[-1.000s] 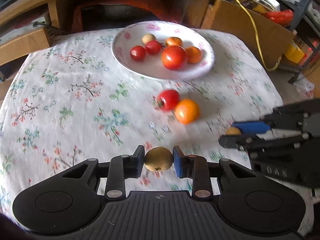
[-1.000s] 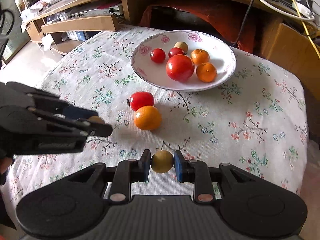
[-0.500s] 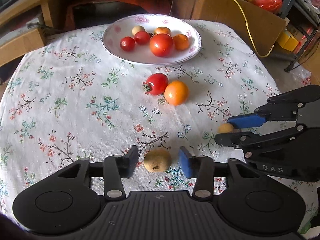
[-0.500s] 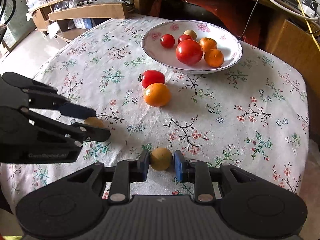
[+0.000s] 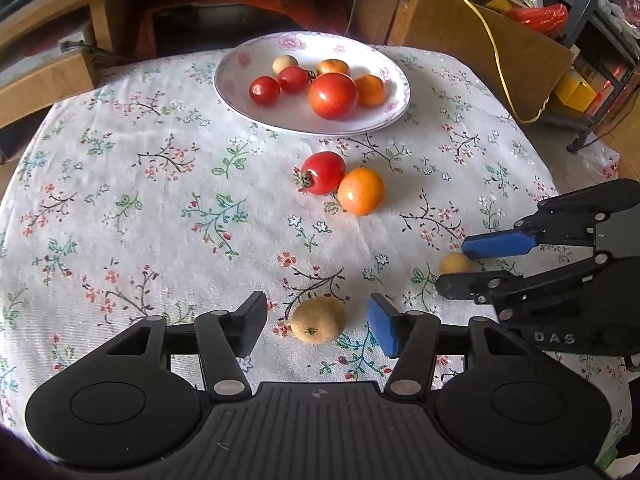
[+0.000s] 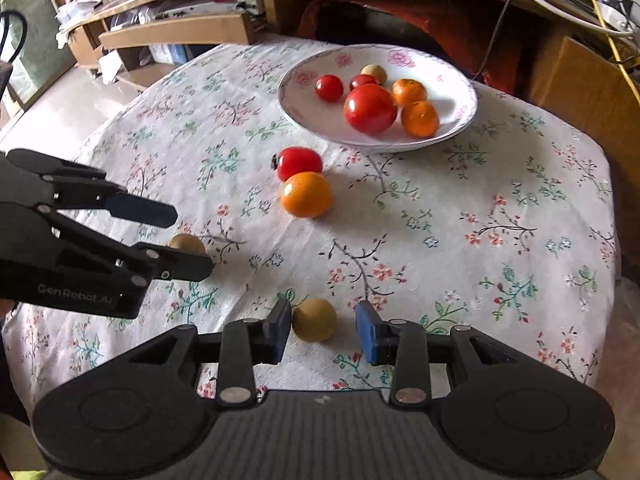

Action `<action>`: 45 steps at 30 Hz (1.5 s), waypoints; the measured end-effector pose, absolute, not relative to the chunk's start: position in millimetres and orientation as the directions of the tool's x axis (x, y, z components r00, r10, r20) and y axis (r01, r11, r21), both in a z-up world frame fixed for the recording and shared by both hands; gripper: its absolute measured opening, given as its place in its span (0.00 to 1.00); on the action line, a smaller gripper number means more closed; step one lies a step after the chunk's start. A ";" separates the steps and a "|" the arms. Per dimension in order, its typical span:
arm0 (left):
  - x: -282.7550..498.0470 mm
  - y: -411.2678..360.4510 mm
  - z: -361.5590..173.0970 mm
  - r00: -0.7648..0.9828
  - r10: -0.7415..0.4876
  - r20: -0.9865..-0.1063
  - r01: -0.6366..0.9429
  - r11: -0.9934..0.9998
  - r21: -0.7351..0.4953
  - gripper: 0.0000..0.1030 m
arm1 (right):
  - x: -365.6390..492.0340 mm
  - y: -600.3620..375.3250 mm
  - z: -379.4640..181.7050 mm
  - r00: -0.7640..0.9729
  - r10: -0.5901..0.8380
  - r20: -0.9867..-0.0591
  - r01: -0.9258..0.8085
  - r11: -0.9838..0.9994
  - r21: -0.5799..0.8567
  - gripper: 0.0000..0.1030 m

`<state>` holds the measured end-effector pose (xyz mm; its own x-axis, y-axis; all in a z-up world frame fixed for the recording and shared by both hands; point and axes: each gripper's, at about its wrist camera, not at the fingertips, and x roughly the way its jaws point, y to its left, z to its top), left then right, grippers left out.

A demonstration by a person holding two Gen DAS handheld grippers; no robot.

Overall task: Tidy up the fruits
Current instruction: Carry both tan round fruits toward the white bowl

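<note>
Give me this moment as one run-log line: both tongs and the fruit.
left tongs: opening, small tan round fruit between, on cloth | right tongs: opening, small yellow-brown round fruit between | white floral plate: six fruits

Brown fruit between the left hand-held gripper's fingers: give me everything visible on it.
The brown fruit is small, roundish, dull tan with a matte, slightly rough skin and a dark dimple facing the camera. It rests on the floral tablecloth between the left hand-held gripper's opening jaws, clear of both pads, apart from the other fruit.
</note>
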<state>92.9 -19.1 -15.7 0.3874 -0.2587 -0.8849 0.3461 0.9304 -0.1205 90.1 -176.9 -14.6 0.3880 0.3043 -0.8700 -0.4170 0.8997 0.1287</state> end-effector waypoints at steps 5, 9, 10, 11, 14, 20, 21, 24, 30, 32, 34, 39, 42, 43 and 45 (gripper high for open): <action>93.7 -23.6 -18.5 0.377 -0.258 -0.890 0.365 0.924 -0.114 0.61 | 90.2 -173.0 -16.8 0.386 0.303 -0.872 -0.426 0.897 0.123 0.34; 95.3 -23.2 -23.0 0.374 -0.238 -0.896 0.363 0.927 -0.095 0.54 | 87.3 -171.0 -16.8 0.395 0.279 -0.875 -0.433 0.897 0.091 0.34; 95.3 -23.3 -23.1 0.377 -0.236 -0.896 0.367 0.926 -0.089 0.50 | 87.4 -170.7 -17.5 0.396 0.273 -0.877 -0.432 0.898 0.084 0.34; 94.8 -24.6 -22.9 0.377 -0.227 -0.898 0.373 0.925 -0.077 0.47 | 87.4 -170.8 -17.7 0.396 0.271 -0.877 -0.433 0.898 0.082 0.34; 93.3 -26.3 -22.9 0.383 -0.214 -0.898 0.378 0.924 -0.059 0.41 | 86.0 -169.0 -16.9 0.388 0.274 -0.880 -0.442 0.893 0.083 0.27; 93.0 -26.5 -21.2 0.384 -0.225 -0.896 0.375 0.924 -0.071 0.37 | 84.7 -169.8 -14.6 0.390 0.274 -0.879 -0.439 0.895 0.084 0.24; 92.7 -27.1 -20.8 0.384 -0.229 -0.894 0.377 0.923 -0.074 0.37 | 84.9 -170.9 -13.7 0.395 0.274 -0.877 -0.435 0.896 0.084 0.24; 91.8 -28.6 -16.5 0.397 -0.242 -0.885 0.379 0.922 -0.082 0.37 | 86.4 -174.6 -8.5 0.411 0.281 -0.867 -0.424 0.901 0.091 0.24; 94.9 -26.4 -4.8 0.430 -0.264 -0.864 0.360 0.927 -0.104 0.37 | 91.7 -180.7 1.4 0.447 0.293 -0.845 -0.396 0.912 0.107 0.24; 99.1 -27.3 -0.1 0.441 -0.267 -0.857 0.356 0.928 -0.106 0.37 | 93.9 -181.1 4.1 0.456 0.295 -0.840 -0.390 0.914 0.110 0.24; 105.1 -28.6 5.0 0.455 -0.272 -0.848 0.352 0.930 -0.109 0.37 | 97.5 -181.0 7.0 0.463 0.300 -0.834 -0.386 0.915 0.115 0.24; 124.8 -30.4 17.4 0.488 -0.284 -0.825 0.339 0.933 -0.120 0.37 | 111.7 -179.0 17.9 0.494 0.307 -0.813 -0.376 0.919 0.119 0.24; 139.8 -33.2 21.6 0.503 -0.286 -0.816 0.334 0.935 -0.121 0.37 | 125.7 -179.4 23.0 0.512 0.305 -0.803 -0.362 0.924 0.121 0.24; 144.3 -34.1 22.3 0.507 -0.285 -0.814 0.331 0.936 -0.122 0.37 | 130.5 -180.2 24.5 0.518 0.305 -0.799 -0.356 0.927 0.123 0.24; 155.2 -36.3 23.3 0.514 -0.289 -0.807 0.325 0.937 -0.129 0.37 | 141.2 -181.3 27.0 0.529 0.310 -0.790 -0.344 0.929 0.135 0.24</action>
<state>155.2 -36.3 23.3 0.5142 -0.2893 -0.8074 0.3249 0.9369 -0.1288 141.2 -181.3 27.0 0.5286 0.3104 -0.7901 -0.3442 0.9292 0.1348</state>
